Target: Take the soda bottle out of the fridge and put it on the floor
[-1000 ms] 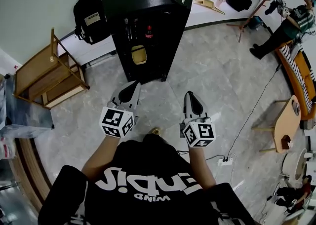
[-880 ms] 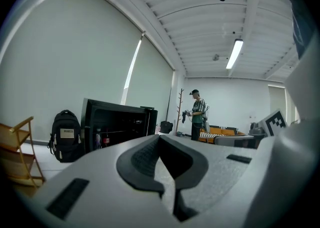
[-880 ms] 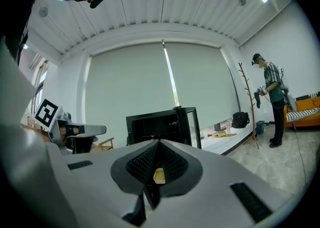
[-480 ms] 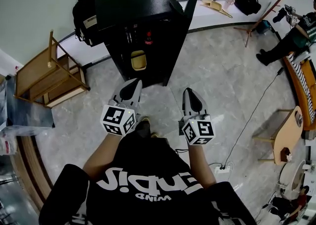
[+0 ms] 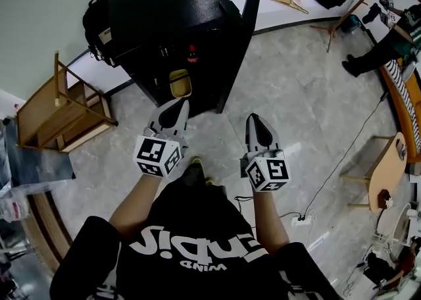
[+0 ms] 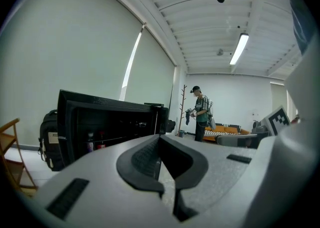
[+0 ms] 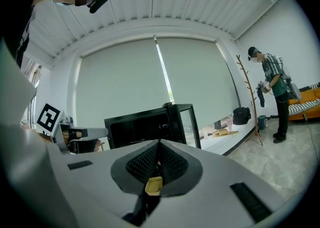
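A black fridge [image 5: 171, 22] stands ahead on the floor with its door [image 5: 250, 9] swung open to the right. On an inner shelf stands the soda bottle [image 5: 192, 54], dark with a red label; in the left gripper view the soda bottle [image 6: 100, 141] is a small red spot inside the fridge [image 6: 100, 122]. A yellow tub [image 5: 179, 83] sits on a lower shelf. My left gripper [image 5: 176, 111] is shut and empty, just short of the fridge's front. Further right, my right gripper [image 5: 254, 122] is also shut and empty. Both point at the fridge [image 7: 145, 124].
A wooden shelf unit [image 5: 59, 104] stands left of the fridge, with a black backpack [image 5: 95, 19] behind it. A person [image 5: 388, 35] stands at the far right near a coat rack [image 5: 358, 2]. A cable and power strip [image 5: 299, 218] lie on the floor at right, by a wooden table [image 5: 388, 167].
The person has walked forward, and both grippers have come closer to the open fridge, which now looms larger. Both pairs of jaws stay shut.
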### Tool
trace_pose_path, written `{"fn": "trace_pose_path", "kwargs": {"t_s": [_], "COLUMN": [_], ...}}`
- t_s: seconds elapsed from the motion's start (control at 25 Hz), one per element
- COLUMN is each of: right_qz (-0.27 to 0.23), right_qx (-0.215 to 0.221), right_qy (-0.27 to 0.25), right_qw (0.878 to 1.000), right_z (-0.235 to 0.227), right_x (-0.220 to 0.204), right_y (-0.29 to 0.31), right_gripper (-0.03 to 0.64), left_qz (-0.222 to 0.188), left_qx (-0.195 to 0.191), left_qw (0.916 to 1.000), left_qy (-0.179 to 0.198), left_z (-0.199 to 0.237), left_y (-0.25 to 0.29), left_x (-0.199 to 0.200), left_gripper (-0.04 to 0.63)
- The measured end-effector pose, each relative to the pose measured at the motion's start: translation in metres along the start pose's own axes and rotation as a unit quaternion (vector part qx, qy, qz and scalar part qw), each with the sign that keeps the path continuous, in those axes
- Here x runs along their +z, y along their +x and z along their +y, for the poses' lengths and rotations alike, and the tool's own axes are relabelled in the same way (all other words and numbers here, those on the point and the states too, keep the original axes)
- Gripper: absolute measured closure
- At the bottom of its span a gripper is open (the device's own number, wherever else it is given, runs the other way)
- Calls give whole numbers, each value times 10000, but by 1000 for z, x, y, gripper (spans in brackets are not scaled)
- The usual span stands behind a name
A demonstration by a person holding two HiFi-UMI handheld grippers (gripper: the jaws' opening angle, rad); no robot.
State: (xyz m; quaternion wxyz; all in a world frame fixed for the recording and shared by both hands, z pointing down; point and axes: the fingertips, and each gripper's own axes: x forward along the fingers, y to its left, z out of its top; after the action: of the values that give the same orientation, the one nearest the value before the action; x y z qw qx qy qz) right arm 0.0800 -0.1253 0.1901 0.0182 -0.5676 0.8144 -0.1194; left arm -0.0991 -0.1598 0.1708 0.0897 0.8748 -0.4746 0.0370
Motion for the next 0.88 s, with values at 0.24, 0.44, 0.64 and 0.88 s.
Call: {"fn": "trace_pose_path", "kwargs": {"t_s": [0.24,0.44,0.64,0.88], "right_qz": [-5,31,117,203], "right_qx": [77,234,282,315], "right_qy": [73,-3,4,7], "right_qw": [9999,9997,9995,9993], "right_z": [-4,2,2,3], "right_x": [-12,-21,-31,-41], "right_y": [38,58,66,73], "right_gripper": [595,595,595,595], "left_qz": [67,43,66,95], "left_qx": [26,112,304,385], "left_qw": [10000,9999,9995,9990], "left_qy": [-18,27,-44,-190], "left_z": [25,40,49,57], "left_y": [28,41,44,44], "left_x": [-14,-23,-36,-47], "left_gripper": [589,589,589,569]}}
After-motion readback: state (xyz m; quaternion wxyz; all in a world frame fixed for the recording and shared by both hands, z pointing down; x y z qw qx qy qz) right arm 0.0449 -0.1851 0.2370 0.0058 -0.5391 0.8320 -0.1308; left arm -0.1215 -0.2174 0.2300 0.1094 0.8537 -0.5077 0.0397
